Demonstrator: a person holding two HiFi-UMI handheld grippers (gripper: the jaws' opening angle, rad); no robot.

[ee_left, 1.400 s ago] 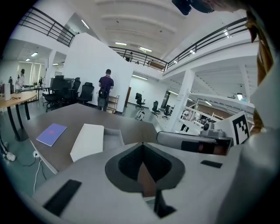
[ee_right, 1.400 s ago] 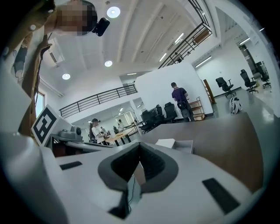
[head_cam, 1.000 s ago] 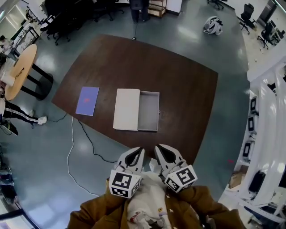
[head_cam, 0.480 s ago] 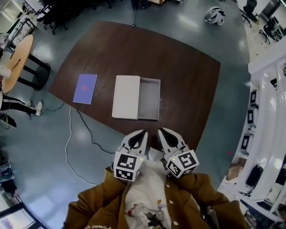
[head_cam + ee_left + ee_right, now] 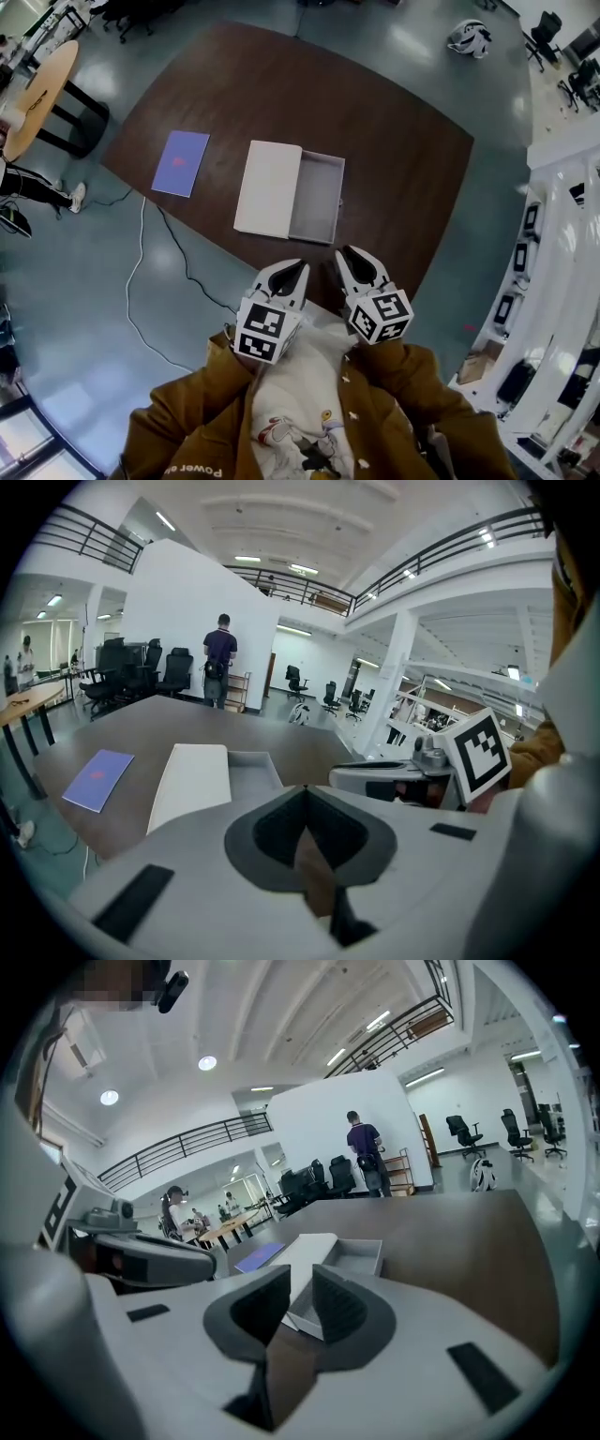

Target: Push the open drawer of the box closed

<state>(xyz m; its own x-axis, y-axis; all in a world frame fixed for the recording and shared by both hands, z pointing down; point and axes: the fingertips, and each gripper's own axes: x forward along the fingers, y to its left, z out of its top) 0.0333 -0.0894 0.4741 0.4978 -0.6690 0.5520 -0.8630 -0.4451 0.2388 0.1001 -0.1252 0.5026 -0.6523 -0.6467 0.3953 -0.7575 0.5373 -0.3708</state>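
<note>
Brown jacket (image 5: 183, 422) over white printed shirt (image 5: 302, 403).

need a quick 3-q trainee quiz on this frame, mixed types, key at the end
1. True or false: the drawer of the white box is pushed fully in.
2. What lies on the table beside the box, opposite the drawer side? A) purple sheet B) mug C) keyboard
3. Short answer: is the left hand-held gripper touching the box?
Key: 1 false, the drawer stands open. 2 A. 3 no, it is shut and empty, by the table's near edge, apart from the box.
</note>
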